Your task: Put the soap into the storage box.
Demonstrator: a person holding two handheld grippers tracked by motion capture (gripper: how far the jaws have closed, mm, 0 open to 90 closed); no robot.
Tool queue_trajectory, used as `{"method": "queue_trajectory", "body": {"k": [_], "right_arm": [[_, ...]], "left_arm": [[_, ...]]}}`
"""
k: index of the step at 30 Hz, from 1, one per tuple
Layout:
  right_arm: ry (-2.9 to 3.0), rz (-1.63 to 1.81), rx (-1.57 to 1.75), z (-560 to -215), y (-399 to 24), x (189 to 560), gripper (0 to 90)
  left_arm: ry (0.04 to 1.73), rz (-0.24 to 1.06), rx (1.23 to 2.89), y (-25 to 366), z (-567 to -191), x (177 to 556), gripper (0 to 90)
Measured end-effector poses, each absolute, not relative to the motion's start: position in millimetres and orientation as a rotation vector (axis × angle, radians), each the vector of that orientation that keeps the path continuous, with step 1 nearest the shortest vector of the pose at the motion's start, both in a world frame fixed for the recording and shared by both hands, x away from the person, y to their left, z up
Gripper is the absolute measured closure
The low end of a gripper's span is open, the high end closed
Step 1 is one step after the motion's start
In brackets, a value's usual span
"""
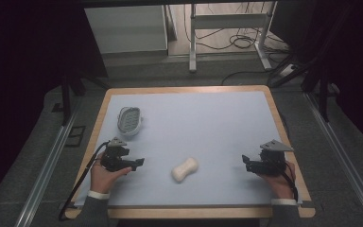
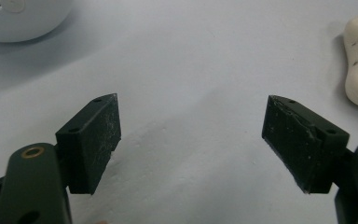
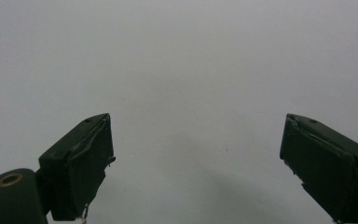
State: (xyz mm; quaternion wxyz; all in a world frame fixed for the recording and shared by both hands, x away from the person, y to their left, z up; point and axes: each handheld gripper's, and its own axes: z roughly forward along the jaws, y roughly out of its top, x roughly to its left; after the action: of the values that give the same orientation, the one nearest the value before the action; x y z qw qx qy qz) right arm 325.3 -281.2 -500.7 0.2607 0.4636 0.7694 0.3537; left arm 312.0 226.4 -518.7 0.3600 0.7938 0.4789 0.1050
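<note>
Both tongs, left (image 1: 139, 162) and right (image 1: 246, 160), gape empty; left should straddle the soap bar's (image 1: 185, 169) narrow waist squarely before clenching.

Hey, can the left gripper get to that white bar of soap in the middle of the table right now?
Probably yes. The left gripper has its jaws open with nothing between them, and only bare mat lies between it and the soap. The soap dish sits farther back, off that path.

Cream-white soap bar (image 1: 185, 169) near front edge of pale blue tabletop (image 1: 208, 123) with light wood border; white-grey ribbed dish (image 1: 129, 120) toward far left corner; black tools.
</note>
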Motion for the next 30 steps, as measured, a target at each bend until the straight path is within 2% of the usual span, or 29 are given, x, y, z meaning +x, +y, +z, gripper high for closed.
{"method": "queue_trajectory", "body": {"k": [4,12,30], "right_arm": [[2.098,1.006,1.244,-501,-284,325,9.3],[2.106,1.028,1.241,-500,-284,324,9.3],[2.085,1.088,1.237,-494,-297,322,9.3]], "left_arm": [[1.246,0.311,2.004,227,-517,310,22.8],[1.216,0.260,2.008,225,-513,307,20.5],[1.243,0.319,1.979,228,-497,299,20.7]]}}
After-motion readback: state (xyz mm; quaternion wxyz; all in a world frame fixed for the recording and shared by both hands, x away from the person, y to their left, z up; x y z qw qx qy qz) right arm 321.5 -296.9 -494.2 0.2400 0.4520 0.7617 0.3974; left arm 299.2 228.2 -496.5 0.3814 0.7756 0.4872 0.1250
